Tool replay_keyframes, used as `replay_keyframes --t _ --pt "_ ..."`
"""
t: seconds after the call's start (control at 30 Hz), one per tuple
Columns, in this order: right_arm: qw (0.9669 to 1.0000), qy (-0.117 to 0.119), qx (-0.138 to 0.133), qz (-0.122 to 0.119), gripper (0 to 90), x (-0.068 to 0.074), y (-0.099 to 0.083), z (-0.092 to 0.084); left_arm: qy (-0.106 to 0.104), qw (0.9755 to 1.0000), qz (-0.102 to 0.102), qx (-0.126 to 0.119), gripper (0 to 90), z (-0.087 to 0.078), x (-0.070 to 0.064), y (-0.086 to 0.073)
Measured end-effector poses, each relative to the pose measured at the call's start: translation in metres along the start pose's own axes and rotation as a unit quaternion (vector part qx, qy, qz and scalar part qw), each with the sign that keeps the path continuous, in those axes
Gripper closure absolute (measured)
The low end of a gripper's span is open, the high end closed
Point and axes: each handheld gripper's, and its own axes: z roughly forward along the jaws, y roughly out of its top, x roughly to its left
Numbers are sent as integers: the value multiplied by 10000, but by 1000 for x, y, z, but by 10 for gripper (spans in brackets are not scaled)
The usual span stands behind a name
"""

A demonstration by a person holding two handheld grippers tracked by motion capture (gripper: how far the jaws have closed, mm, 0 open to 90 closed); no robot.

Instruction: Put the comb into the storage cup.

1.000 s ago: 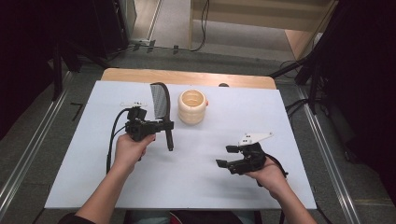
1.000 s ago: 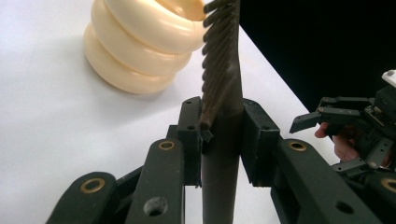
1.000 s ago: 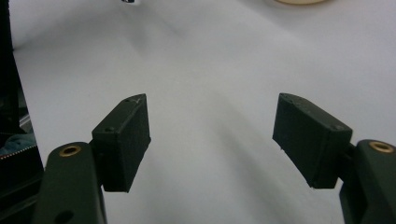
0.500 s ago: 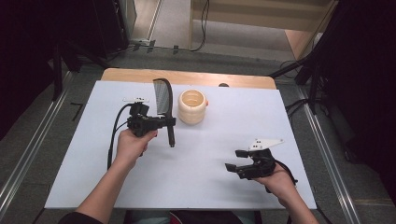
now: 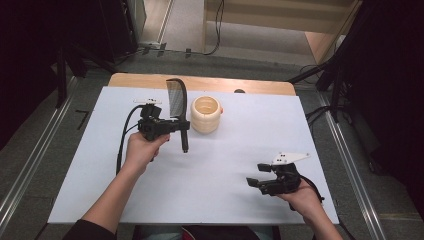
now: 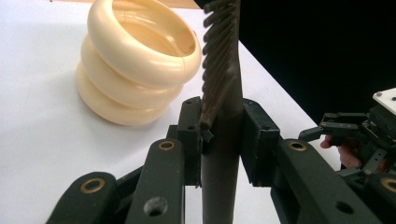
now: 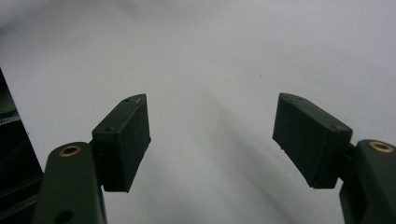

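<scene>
Left gripper [image 5: 172,127] pinches a dark comb [image 5: 177,100] by its handle, teeth end pointing to the far side, lifted off the white table [image 5: 225,165] just left of the cream ribbed cup [image 5: 206,114]. In the left gripper view the pads [image 6: 189,135] press on the comb's handle [image 6: 219,163], w/ the cup [image 6: 135,70] near, to the left. Right gripper [image 5: 257,181] sits near the table's right front edge, jaws spread, nothing btwn them; pads [image 7: 123,140] hang over bare table. Judgement: pickup done; comb likely bound for the cup, not yet in it. Left to do: carry over the rim, lower, let go.
</scene>
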Motion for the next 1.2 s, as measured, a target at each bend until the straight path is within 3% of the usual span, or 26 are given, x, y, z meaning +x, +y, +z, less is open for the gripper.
replay_keyframes --t 0.6,1.2 --pt "9999 -104 4 82 254 -3 -9 -5 -196 9997 34 121 726 5 -4 14" --pt "9999 -66 -4 89 254 -3 -8 -4 -224 9987 373 275 726 11 -14 41"
